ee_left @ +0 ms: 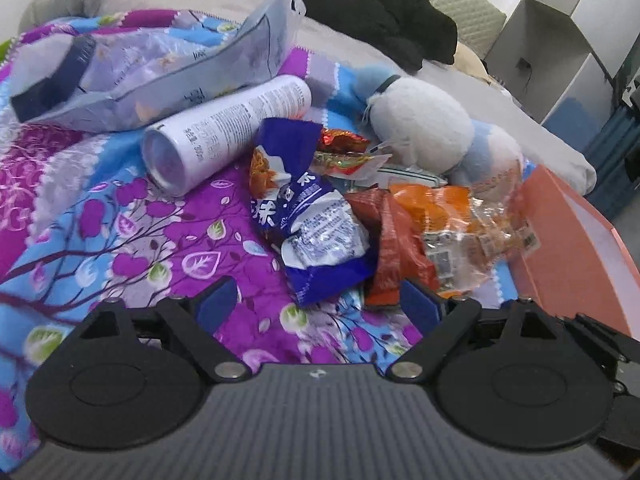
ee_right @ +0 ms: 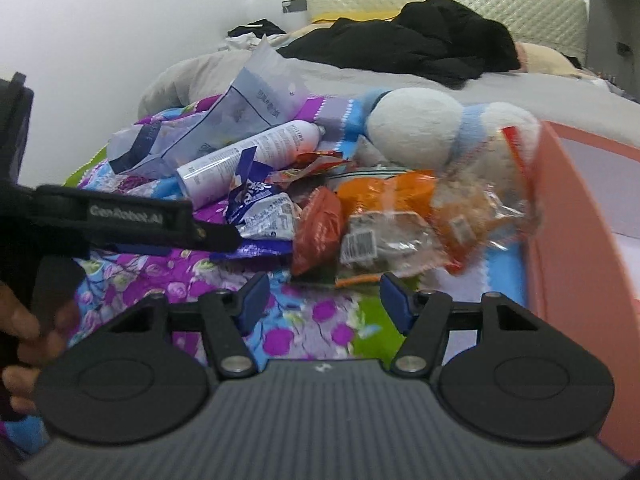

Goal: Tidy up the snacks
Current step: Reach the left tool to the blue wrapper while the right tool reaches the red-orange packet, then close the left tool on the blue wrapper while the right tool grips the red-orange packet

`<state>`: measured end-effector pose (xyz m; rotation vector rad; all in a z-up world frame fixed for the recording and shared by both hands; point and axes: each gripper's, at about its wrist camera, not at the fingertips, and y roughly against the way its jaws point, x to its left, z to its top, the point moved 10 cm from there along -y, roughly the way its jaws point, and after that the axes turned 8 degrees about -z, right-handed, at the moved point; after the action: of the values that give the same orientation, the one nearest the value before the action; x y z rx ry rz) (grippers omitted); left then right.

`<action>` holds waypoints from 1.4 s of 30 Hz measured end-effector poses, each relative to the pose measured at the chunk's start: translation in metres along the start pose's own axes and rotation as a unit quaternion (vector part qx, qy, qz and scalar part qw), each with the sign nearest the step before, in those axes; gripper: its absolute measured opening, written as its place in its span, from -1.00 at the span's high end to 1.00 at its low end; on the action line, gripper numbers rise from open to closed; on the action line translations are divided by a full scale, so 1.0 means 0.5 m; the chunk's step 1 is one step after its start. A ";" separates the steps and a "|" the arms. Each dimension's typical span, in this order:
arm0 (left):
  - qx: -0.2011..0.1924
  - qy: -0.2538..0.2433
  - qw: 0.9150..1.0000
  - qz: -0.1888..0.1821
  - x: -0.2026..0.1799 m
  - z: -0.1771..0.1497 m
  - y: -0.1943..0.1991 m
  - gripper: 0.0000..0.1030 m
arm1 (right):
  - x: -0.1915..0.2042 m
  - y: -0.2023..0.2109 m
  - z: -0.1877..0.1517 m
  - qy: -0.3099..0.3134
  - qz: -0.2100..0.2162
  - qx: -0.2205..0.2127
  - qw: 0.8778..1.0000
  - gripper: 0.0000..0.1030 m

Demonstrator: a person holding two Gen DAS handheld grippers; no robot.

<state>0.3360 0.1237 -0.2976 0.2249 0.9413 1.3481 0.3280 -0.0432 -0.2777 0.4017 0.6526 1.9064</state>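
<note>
A heap of snacks lies on a flowered purple-and-blue blanket (ee_left: 120, 240). My left gripper (ee_left: 320, 300) stands open and wide, and the lower end of a blue-purple snack packet (ee_left: 312, 220) lies just ahead between its fingers, untouched. A red packet (ee_left: 392, 248) and a clear orange packet (ee_left: 452, 220) sit to its right. My right gripper (ee_right: 325, 298) is open and empty, just short of the red packet (ee_right: 320, 228) and the clear orange packet (ee_right: 400, 224). The blue-purple packet (ee_right: 260, 212) lies to their left.
A white spray can (ee_left: 228, 132) and a large pale pouch (ee_left: 160, 68) lie behind the snacks. A white-and-blue plush toy (ee_left: 424, 128) sits at the back right. A salmon-pink box (ee_left: 572, 248) stands at the right. A hand (ee_right: 24, 340) and a black strap (ee_right: 120, 220) fill the right view's left edge.
</note>
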 end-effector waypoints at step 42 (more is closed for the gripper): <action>0.046 -0.002 0.998 -0.053 -0.117 -0.166 0.165 0.60 | -0.006 0.154 -0.118 0.005 -0.021 0.047 0.999 0.64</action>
<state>0.2234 0.0630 -0.2712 0.2452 0.9995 1.2073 0.2405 -0.0855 -0.2781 0.4360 0.7537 1.8434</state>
